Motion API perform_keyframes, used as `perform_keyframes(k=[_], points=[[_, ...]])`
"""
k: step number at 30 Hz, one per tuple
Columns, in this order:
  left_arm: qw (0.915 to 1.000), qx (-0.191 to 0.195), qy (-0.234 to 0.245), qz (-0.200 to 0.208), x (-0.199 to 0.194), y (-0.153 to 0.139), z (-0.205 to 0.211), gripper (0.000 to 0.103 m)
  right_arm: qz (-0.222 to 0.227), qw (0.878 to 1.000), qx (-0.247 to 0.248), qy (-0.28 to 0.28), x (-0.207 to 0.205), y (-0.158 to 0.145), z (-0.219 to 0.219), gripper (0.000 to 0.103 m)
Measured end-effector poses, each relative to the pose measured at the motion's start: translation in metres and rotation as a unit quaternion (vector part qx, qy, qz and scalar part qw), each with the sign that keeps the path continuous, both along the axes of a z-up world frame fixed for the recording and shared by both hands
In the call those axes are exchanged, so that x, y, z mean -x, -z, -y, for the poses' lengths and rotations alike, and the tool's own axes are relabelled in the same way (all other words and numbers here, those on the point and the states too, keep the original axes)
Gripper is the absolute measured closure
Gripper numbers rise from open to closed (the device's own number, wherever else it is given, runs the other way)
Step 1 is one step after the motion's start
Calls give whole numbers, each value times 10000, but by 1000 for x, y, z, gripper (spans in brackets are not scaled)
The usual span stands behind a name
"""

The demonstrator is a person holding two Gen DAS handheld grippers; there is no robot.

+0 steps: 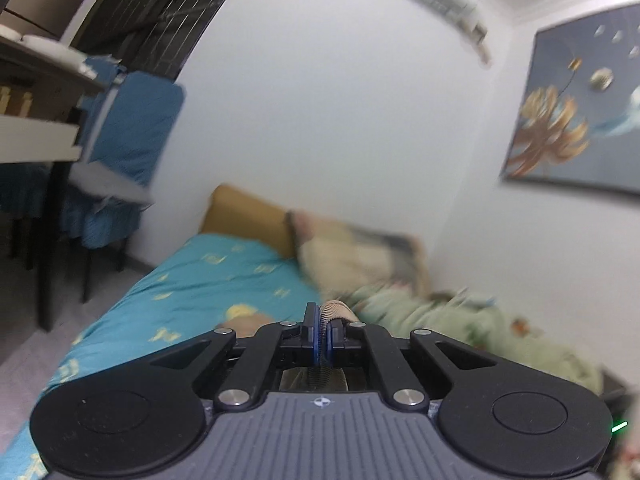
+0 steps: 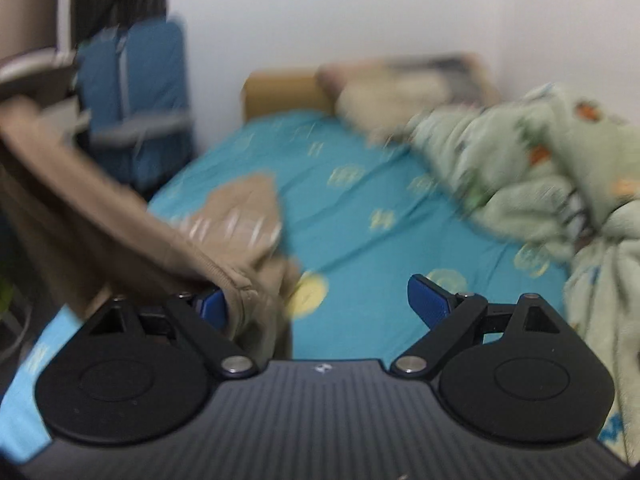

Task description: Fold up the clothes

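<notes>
A tan garment (image 2: pixel 120 232) hangs in the air, stretched from the upper left of the right wrist view down to the teal bed sheet (image 2: pixel 360 208). In the left wrist view my left gripper (image 1: pixel 323 322) is shut on a ribbed tan edge of that garment (image 1: pixel 336 309), which pokes out past the blue pads. My right gripper (image 2: pixel 316 300) stands open, its blue pads wide apart. The garment's hem drapes over the left pad (image 2: pixel 214 304) without being pinched. Both views are blurred by motion.
A crumpled pale green blanket (image 2: pixel 540 168) fills the right side of the bed, with a beige pillow (image 1: pixel 360 252) and a yellow headboard (image 1: pixel 248 216) at the far end. A blue-covered chair (image 1: pixel 132 128) and a dark desk (image 1: pixel 44 152) stand to the left. A framed picture (image 1: pixel 576 104) hangs on the wall.
</notes>
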State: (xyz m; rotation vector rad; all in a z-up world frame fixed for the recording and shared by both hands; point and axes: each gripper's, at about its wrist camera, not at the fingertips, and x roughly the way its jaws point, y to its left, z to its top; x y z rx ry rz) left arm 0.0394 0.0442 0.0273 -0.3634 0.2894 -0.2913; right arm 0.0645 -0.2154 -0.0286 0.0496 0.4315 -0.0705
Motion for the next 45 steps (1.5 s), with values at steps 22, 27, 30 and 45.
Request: perform_keyframes(k=[22,27,30,45], points=[[9772,-1438,671,-1414,-63,78,79,48,913,9853,-1353,504,2,-27,67,11],[9707,-1963,27,-1385,-60,90,87,47,950,9856,-1286,547,7,-28,69,11],[9795,-1579,-634,-1080,-51,74,64,42,917,9875,-1118,622,5,-25,70,11],[9765,-427,-1826,-1057,-46,51,-4,41,-1053,9924,-535,338,-44,58,36,11]])
